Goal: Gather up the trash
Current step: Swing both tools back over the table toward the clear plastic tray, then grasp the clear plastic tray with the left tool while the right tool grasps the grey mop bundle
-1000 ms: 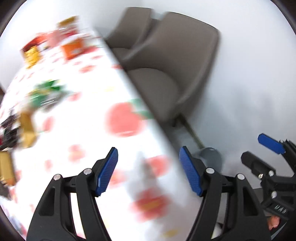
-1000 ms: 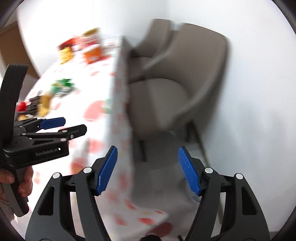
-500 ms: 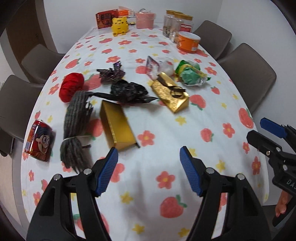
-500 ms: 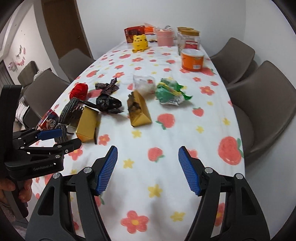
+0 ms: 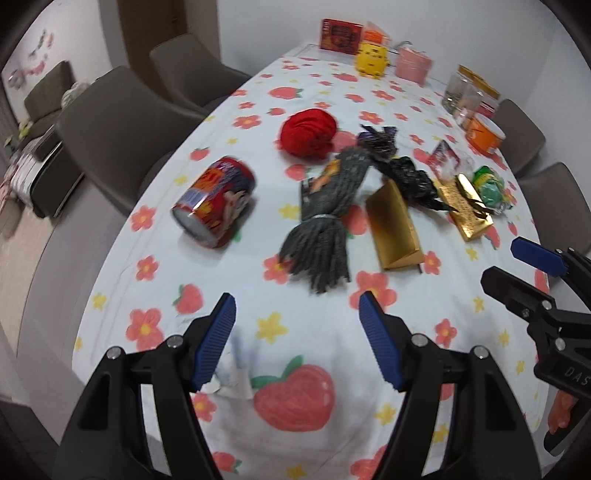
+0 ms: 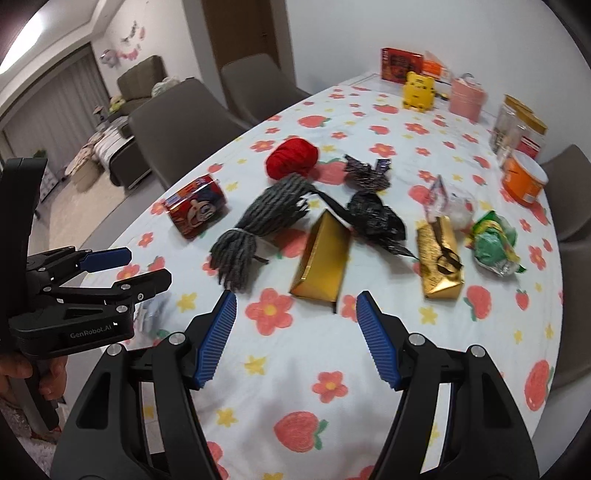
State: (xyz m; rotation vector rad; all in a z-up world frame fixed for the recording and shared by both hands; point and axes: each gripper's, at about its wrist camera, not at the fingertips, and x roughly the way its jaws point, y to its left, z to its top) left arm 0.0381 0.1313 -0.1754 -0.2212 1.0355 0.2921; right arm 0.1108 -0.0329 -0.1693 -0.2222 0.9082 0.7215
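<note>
Both your left tongs and right tongs hang open and empty at the near table edge; the crumpled white paper lies just under your left tongs' left finger, nearer that hand

Home, dining area opening onto a living room. Oval counter under a strawberry-and-flower tablecloth, with upholstered grey-brown dining chairs along both sides. Far end carries household stuff: lidded storage jars, orange tub, pink canister, yellow bear-shaped toy, red snack box. Beyond the chairs: brown sofa with soft toys on it, floor-length curtains, party-style decorations on the wall, wooden door. White painted walls, domestic ceiling lighting.
</note>
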